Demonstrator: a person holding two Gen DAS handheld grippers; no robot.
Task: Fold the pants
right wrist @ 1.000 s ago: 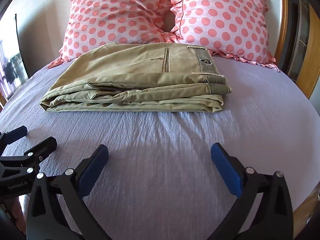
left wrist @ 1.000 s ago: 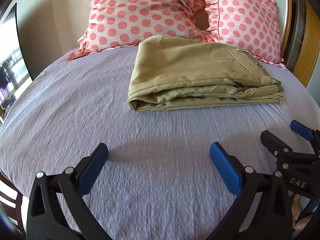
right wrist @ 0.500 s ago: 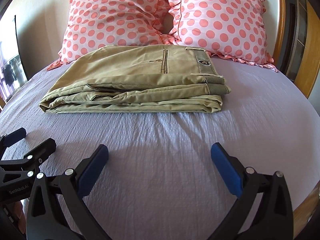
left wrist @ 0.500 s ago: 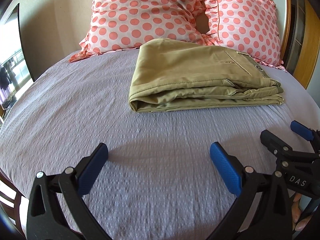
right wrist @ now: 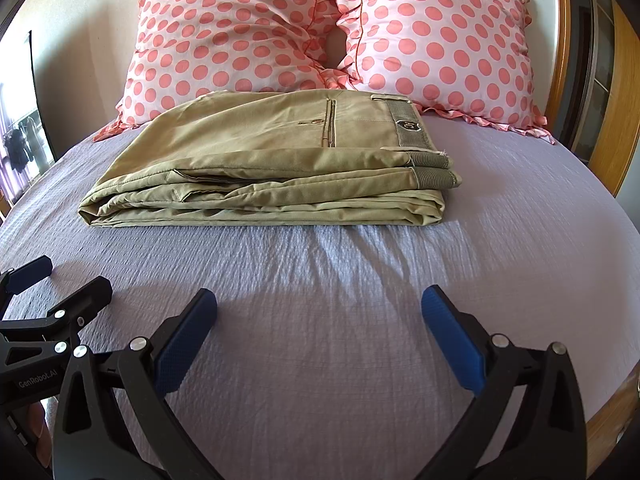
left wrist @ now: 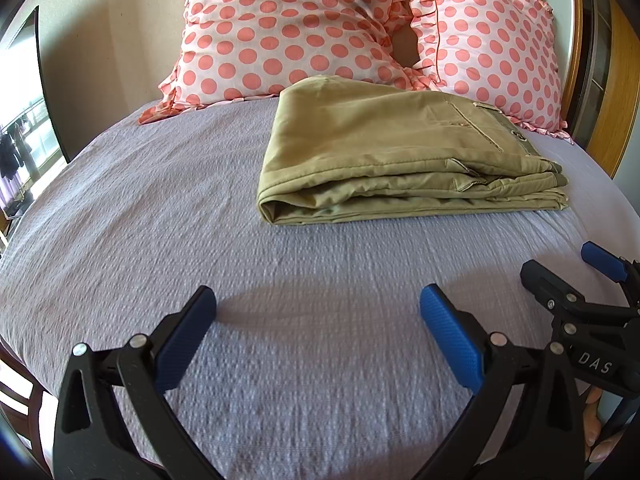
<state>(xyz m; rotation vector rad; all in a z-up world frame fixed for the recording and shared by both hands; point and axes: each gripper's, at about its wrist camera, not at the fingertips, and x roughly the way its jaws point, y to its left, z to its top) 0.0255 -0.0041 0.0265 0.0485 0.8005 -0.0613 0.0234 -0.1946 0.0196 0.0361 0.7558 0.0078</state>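
Note:
Khaki pants (left wrist: pixel 400 156) lie folded in a flat stack on the lilac bedsheet (left wrist: pixel 160 240), just in front of the pillows; they also show in the right wrist view (right wrist: pixel 272 168), waistband to the right. My left gripper (left wrist: pixel 316 320) is open and empty, low over the sheet, well short of the pants. My right gripper (right wrist: pixel 320 320) is open and empty too, also short of the pants. The right gripper appears at the right edge of the left wrist view (left wrist: pixel 576 280), and the left gripper at the left edge of the right wrist view (right wrist: pixel 52 284).
Two pink polka-dot pillows (right wrist: pixel 228 28) (right wrist: pixel 440 36) lean against the wall behind the pants. A wooden bed frame (right wrist: pixel 620 120) runs along the right. A window (left wrist: pixel 20 140) is at the far left.
Both grippers have drawn slightly back and tilted up, so the pants and pillows sit a little lower in view. Both stay open. The pants have not moved.

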